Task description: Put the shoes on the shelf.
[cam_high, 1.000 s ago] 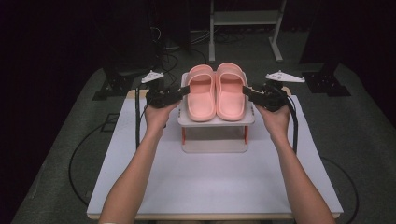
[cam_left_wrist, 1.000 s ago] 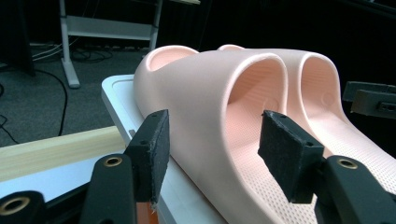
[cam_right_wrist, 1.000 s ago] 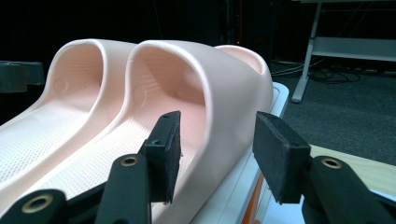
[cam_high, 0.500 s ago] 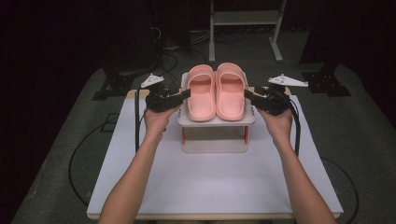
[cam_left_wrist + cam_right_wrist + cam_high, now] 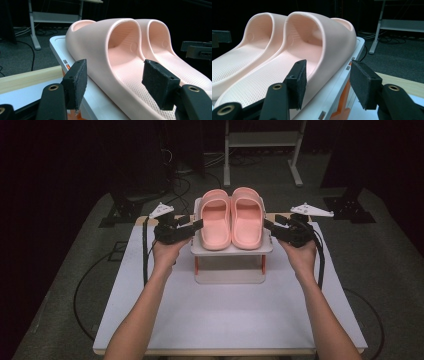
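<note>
On the small white rack (image 5: 231, 251) at the table's middle sit two pink slippers (image 5: 231, 218). The left gripper (image 5: 196, 225) and right gripper (image 5: 270, 224) flank them, jaws spread; each should probably straddle its slipper's outer wall squarely before pinching.

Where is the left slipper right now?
In the high view, the left slipper sits on the small rack at mid-table, beside its twin, with the left gripper at its outer edge.
</note>
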{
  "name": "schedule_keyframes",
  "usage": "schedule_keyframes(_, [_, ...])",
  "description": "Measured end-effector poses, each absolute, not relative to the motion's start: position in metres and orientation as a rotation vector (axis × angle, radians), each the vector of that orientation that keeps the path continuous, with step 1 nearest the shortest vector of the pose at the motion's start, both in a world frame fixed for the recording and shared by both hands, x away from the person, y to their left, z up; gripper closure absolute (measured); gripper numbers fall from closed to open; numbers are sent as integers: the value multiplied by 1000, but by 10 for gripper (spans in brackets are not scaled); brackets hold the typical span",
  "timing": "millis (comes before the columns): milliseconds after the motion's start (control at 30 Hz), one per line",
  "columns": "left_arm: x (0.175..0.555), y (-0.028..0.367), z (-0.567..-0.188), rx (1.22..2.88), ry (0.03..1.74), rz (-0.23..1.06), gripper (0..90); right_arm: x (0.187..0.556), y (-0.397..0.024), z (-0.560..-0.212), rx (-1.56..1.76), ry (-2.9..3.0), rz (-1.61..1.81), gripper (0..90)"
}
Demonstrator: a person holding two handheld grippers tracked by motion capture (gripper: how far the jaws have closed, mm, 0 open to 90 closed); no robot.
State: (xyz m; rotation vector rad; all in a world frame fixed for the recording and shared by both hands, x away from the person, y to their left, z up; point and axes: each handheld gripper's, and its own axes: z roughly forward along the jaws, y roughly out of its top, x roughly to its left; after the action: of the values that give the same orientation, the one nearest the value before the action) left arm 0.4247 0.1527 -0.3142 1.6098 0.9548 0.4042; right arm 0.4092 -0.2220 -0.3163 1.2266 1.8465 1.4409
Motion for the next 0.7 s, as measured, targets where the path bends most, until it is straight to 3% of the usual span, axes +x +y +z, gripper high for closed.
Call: schedule_keyframes(700, [404, 158, -317, 1601, 941, 418, 337, 387, -229, -326, 1220, 1864, 1430, 448])
